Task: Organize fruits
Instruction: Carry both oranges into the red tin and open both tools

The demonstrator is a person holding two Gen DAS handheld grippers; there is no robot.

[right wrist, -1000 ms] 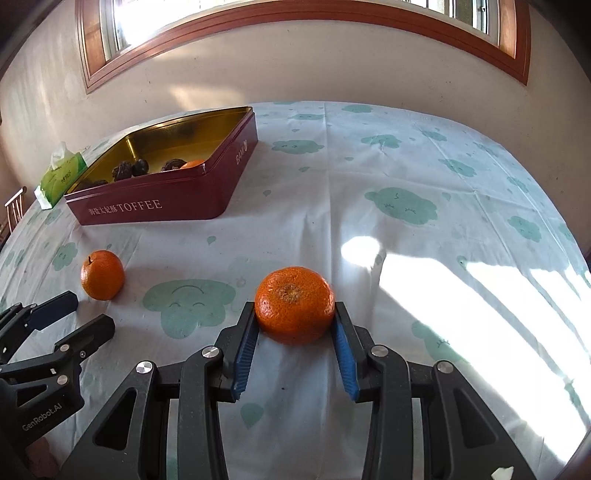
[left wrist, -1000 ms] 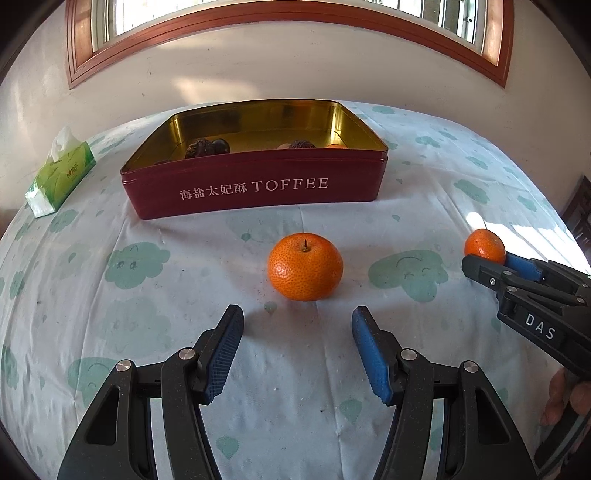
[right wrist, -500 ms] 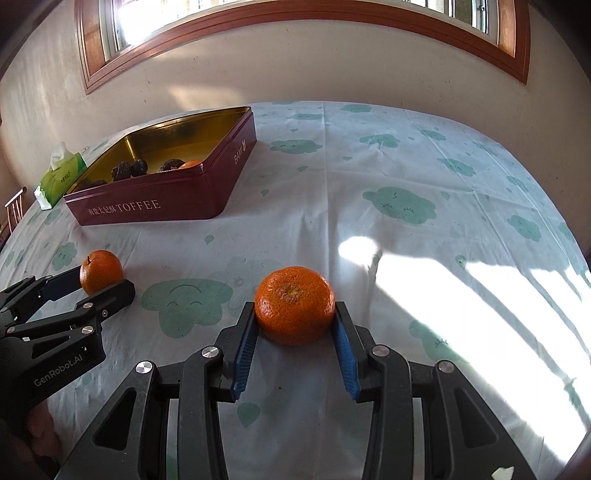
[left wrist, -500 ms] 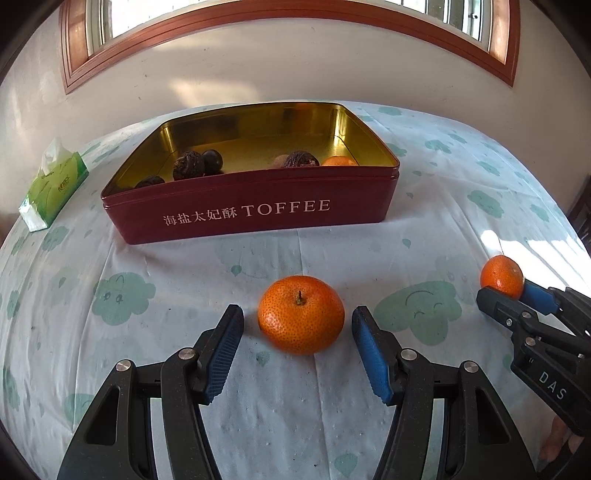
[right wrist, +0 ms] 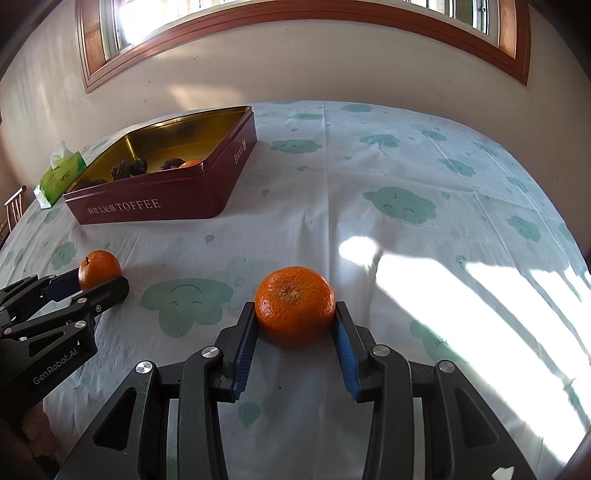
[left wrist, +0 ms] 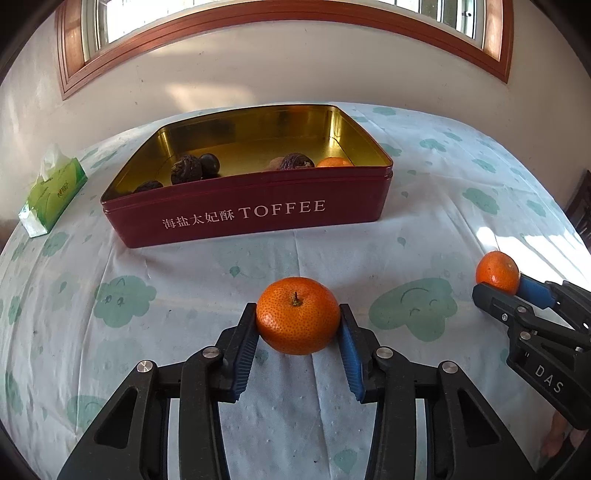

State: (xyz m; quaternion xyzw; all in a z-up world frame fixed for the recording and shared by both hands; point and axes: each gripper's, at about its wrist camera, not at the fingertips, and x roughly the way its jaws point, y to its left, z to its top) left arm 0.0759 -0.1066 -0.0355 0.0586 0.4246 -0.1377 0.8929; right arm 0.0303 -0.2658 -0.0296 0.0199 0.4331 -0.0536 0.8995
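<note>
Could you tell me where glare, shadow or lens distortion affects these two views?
Right wrist view: hard sunlight washes out the tablecloth at right, streaked with shadow bars; the window is overexposed. Left wrist view: even, softer light, with one bright patch at the far right edge; the tin has a mirror-like gold interior. Both views: fisheye bends the table edge and window frame, corners go dark; focus stays sharp.

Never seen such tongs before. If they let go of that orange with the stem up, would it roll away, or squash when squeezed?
The stem-up orange looks round but slightly flattened, so on the tablecloth it would probably settle rather than roll far. Its peel shows no dent where the left gripper pads press, so it seems fairly firm, not fragile.
</note>
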